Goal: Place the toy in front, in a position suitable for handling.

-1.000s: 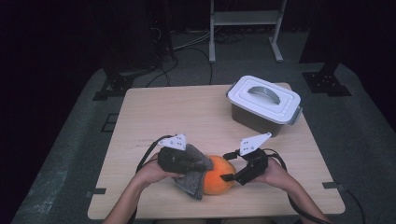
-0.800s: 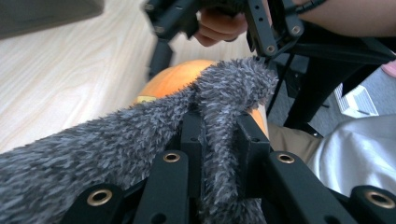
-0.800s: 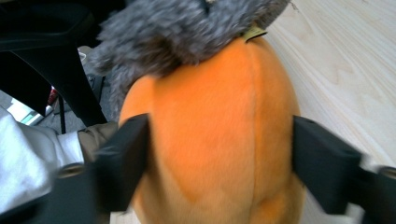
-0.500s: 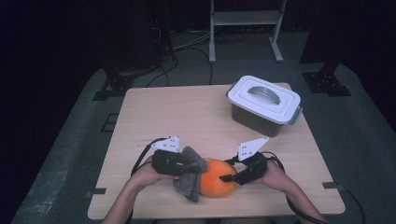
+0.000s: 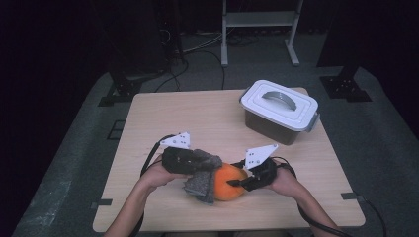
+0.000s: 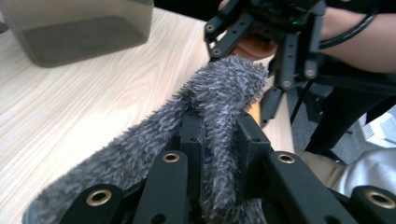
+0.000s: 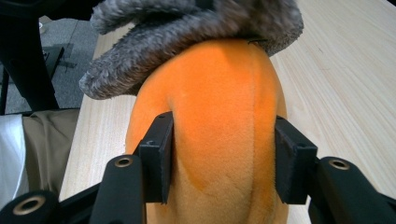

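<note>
An orange plush ball (image 5: 228,183) lies on the wooden table (image 5: 197,113) near its front edge. My right gripper (image 5: 237,181) comes at it from the right. Its jaws have just been closing, and both pads (image 7: 161,154) now press into the orange plush (image 7: 219,98). A grey fuzzy cloth (image 5: 200,182) drapes over the ball's left side. My left gripper (image 5: 203,163) is shut on the cloth (image 6: 219,93), which bunches between its jaws. In the right gripper view the cloth (image 7: 187,28) lies across the top of the ball.
A grey bin with a white handled lid (image 5: 279,111) stands shut at the back right of the table. The bin's wall (image 6: 79,32) appears far off in the left gripper view. The person's forearms come in over the table's front edge.
The right gripper's jaws went from wide apart to closed on the orange plush ball. The left gripper and the cloth shifted a little to the left.
</note>
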Tool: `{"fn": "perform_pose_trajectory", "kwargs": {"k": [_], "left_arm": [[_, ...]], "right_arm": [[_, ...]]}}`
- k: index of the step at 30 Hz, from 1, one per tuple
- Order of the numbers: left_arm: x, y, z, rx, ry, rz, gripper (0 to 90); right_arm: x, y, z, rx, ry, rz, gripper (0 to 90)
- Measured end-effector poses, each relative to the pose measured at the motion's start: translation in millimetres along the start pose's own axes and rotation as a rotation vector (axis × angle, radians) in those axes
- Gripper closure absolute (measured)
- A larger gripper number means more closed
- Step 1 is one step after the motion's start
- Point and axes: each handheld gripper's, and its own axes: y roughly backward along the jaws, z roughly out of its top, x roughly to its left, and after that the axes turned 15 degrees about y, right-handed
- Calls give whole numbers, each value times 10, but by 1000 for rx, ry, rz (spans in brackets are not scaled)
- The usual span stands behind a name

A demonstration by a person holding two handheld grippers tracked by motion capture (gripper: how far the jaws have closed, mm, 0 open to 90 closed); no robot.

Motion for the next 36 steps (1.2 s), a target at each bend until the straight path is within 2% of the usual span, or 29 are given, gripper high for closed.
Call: {"fn": "perform_pose_trajectory", "kwargs": {"k": [3,8,12,15,18,23,26,28,30,33,36], "left_arm": [[46,-14,-48,14,13,15,760],[126,35,-199,11,60,17,759],[168,90,-272,20,71,47,759],[173,110,-285,16,74,43,760],[137,97,-236,6,68,30,760],[9,22,-69,-4,17,-13,759],[-74,-49,17,17,-20,-22,759],[-91,-93,18,40,-23,-17,759],[-88,-129,-15,72,-22,-11,760],[-84,-131,-77,76,-10,-23,760],[-86,-100,-138,91,2,-33,759]], "right_arm": [[21,10,-28,3,9,3,471],[81,48,-100,6,16,11,468],[107,73,-125,9,21,7,463],[103,69,-120,7,23,6,460],[103,48,-86,11,34,10,455],[107,16,-35,16,42,9,447],[113,-4,-17,13,50,6,425],[116,0,-21,16,33,9,378],[108,11,-41,6,-3,24,325],[72,39,-77,-21,-65,50,280],[36,64,-96,-28,-112,53,241]]}}
